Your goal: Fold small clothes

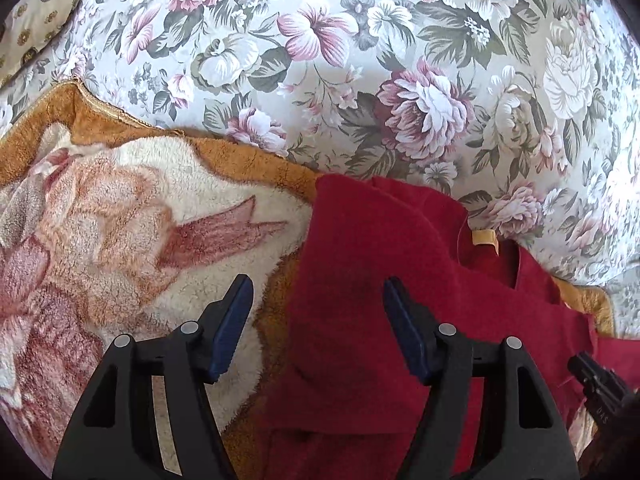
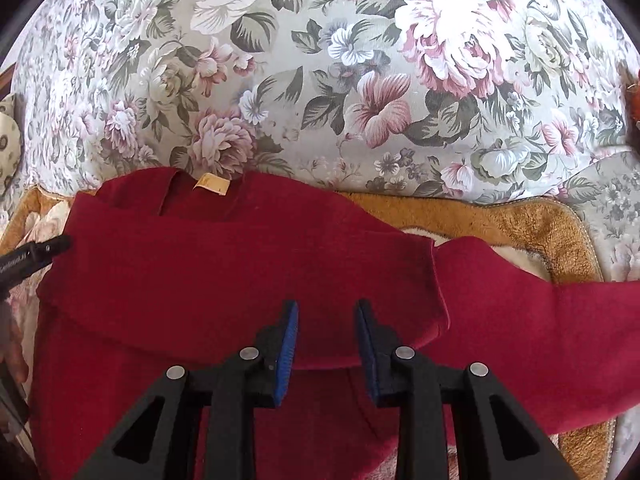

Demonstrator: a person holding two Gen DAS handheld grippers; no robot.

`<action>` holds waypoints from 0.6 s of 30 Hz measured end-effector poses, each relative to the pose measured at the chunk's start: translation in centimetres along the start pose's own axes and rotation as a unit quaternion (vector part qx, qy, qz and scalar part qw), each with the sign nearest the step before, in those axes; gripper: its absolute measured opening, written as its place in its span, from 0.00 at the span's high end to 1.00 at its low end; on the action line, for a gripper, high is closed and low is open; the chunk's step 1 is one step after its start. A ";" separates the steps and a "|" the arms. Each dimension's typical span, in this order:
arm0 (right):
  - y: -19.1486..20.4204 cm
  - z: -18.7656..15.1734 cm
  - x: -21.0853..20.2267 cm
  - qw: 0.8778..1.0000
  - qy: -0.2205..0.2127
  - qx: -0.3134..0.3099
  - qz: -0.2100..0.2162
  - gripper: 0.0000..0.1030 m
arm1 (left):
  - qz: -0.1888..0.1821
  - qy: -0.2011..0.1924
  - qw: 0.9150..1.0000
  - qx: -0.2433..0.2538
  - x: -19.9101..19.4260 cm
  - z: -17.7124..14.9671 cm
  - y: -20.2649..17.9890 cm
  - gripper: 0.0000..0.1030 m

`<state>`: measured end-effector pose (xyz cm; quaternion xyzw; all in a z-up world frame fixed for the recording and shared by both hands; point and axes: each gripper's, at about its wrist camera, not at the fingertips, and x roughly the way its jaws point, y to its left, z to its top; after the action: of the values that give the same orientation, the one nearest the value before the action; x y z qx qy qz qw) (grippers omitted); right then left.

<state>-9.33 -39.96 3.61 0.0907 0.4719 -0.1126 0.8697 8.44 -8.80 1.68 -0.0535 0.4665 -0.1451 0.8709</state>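
A dark red long-sleeved top (image 2: 208,264) lies on a plush blanket, collar with a yellow label (image 2: 211,188) toward the far side. One sleeve is folded across the body; the other sleeve (image 2: 540,312) stretches to the right. My right gripper (image 2: 327,308) is open and empty just above the folded sleeve's cuff. My left gripper (image 1: 318,288) is open wide and empty over the top's (image 1: 360,280) left edge; the label (image 1: 485,237) shows ahead of it. The left gripper's tip shows in the right wrist view (image 2: 48,249), the right gripper's in the left wrist view (image 1: 592,376).
The plush orange and cream blanket (image 1: 120,216) lies under the top on a floral bedspread (image 1: 360,60). A patterned cushion (image 1: 36,12) sits at the far left. The blanket's edge (image 2: 520,216) runs behind the right sleeve.
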 end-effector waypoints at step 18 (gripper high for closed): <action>2.8 -1.2 -0.7 0.999 -0.015 -0.024 0.018 0.73 | 0.036 0.028 0.999 0.023 -0.4 -0.3 -0.1 0.34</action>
<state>-9.85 -36.86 3.68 0.0766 0.4592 -0.0868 0.8808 7.95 -8.77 1.82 -0.0121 0.4889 -0.1258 0.8631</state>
